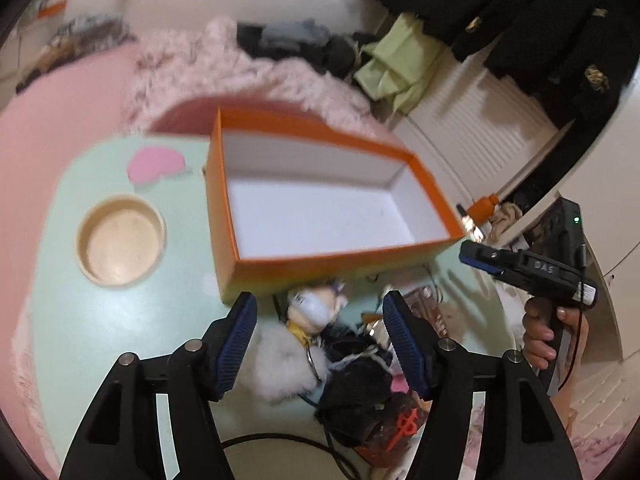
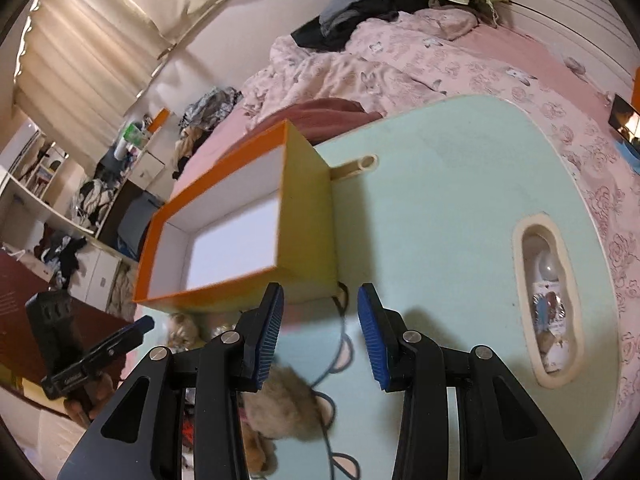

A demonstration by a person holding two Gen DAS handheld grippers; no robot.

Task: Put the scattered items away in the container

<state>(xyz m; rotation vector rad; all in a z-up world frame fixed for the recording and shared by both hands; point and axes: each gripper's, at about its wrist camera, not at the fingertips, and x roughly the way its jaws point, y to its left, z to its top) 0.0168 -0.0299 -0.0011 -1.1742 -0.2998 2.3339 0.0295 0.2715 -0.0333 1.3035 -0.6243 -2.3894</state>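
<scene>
An empty orange box [image 1: 340,264] with a white inside stands on the mint-green lap table [image 1: 120,340]. In front of it lies a heap: a small white-headed doll [image 1: 316,308], a white fluffy pom [image 1: 280,368], dark tangled items [image 1: 360,392] and a red piece [image 1: 404,424]. My left gripper [image 1: 320,304] hovers open over the heap, its pads touching nothing. In the right wrist view the box [image 2: 208,298] is at the left, and my right gripper [image 2: 320,294] is open over bare table [image 2: 440,220], with a tan fluffy pom [image 2: 284,404] under its left finger.
A round cup recess [image 1: 120,236] is sunk into the table's left side. A long slot [image 2: 548,300] holds small things. A dark cable [image 2: 340,344] trails across the table. Pink bedding [image 2: 400,64] and piled clothes [image 1: 296,44] surround it. A hand holds the right gripper [image 1: 520,268].
</scene>
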